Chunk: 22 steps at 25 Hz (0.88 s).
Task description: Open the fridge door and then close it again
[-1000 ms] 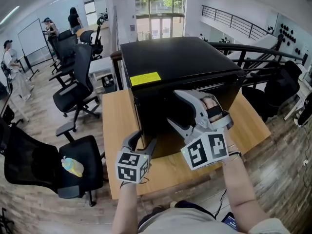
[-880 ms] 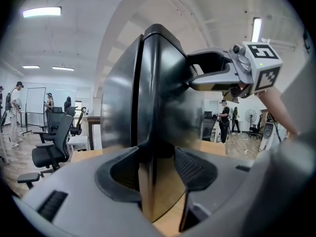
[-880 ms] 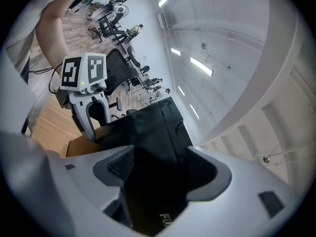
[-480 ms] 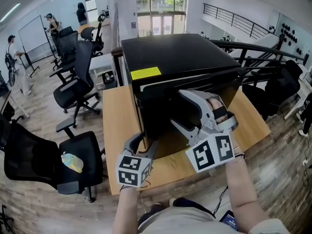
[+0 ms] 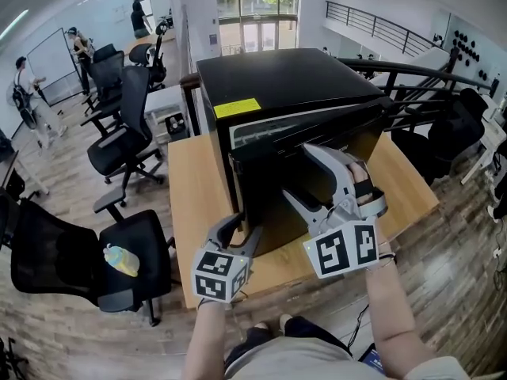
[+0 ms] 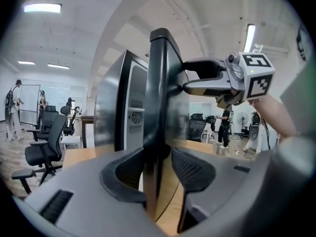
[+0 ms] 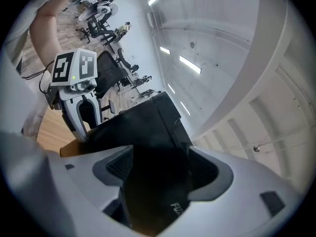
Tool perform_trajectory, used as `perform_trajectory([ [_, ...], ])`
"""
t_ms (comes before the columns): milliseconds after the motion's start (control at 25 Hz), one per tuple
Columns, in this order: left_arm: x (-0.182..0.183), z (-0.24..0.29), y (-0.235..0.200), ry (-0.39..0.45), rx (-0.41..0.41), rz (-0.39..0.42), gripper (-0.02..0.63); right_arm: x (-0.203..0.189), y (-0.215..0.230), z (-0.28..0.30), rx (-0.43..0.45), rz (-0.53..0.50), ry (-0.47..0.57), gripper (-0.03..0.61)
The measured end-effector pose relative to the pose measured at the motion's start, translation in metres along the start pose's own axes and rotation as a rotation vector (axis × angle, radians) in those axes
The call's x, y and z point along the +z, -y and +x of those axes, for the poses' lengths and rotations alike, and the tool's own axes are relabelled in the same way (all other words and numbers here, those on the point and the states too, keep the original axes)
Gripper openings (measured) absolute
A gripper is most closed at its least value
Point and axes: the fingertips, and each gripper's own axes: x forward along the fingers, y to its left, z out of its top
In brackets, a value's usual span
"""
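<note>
A black mini fridge (image 5: 277,77) stands on a wooden table (image 5: 190,188). Its door (image 5: 317,180) hangs slightly ajar, with a pale strip of the inside showing along the top. My left gripper (image 5: 240,229) straddles the door's left edge (image 6: 158,83). Its jaws have just been closing, and the edge runs between the pads, against the left one and a sliver off the right. My right gripper (image 5: 299,172) stands wide open against the door's front, one finger by the top edge. In the right gripper view the black door (image 7: 148,132) fills the space between its pads.
Black office chairs (image 5: 119,141) (image 5: 79,260) stand left of the table, one with a yellow item on its seat. A dark railing (image 5: 428,77) runs behind the fridge at the right. People (image 5: 28,93) stand by a whiteboard at the far left.
The door has swung out from the fridge body, baring a pale gap along its top. Both grippers have come a little toward me with it.
</note>
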Motion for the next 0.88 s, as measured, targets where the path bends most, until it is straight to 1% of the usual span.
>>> perform_trajectory([
  [80,-0.005,-0.003,0.006,-0.006,-0.037,-0.001,0.169,0.000,-0.001,-0.008,-0.028,0.027,-0.010,0.339],
  [160,-0.008,-0.005,0.010,-0.010,-0.071,0.005,0.162,-0.001,-0.003,-0.016,-0.045,0.096,-0.011,0.328],
  [240,-0.010,-0.009,0.014,-0.012,-0.100,0.016,0.153,-0.004,-0.009,-0.023,-0.043,0.186,-0.019,0.272],
  [360,-0.014,-0.016,0.022,-0.008,-0.141,0.020,0.144,-0.011,-0.025,-0.037,-0.037,0.276,-0.050,0.243],
  [440,-0.015,-0.019,0.028,0.003,-0.167,0.022,0.140,-0.013,-0.035,-0.045,-0.032,0.334,-0.054,0.222],
  [680,-0.016,-0.027,0.045,0.001,-0.212,0.023,0.133,-0.013,-0.060,-0.065,-0.003,0.501,-0.050,0.210],
  [880,-0.019,-0.034,0.059,0.005,-0.221,0.024,0.129,-0.010,-0.078,-0.078,0.014,0.630,0.001,0.210],
])
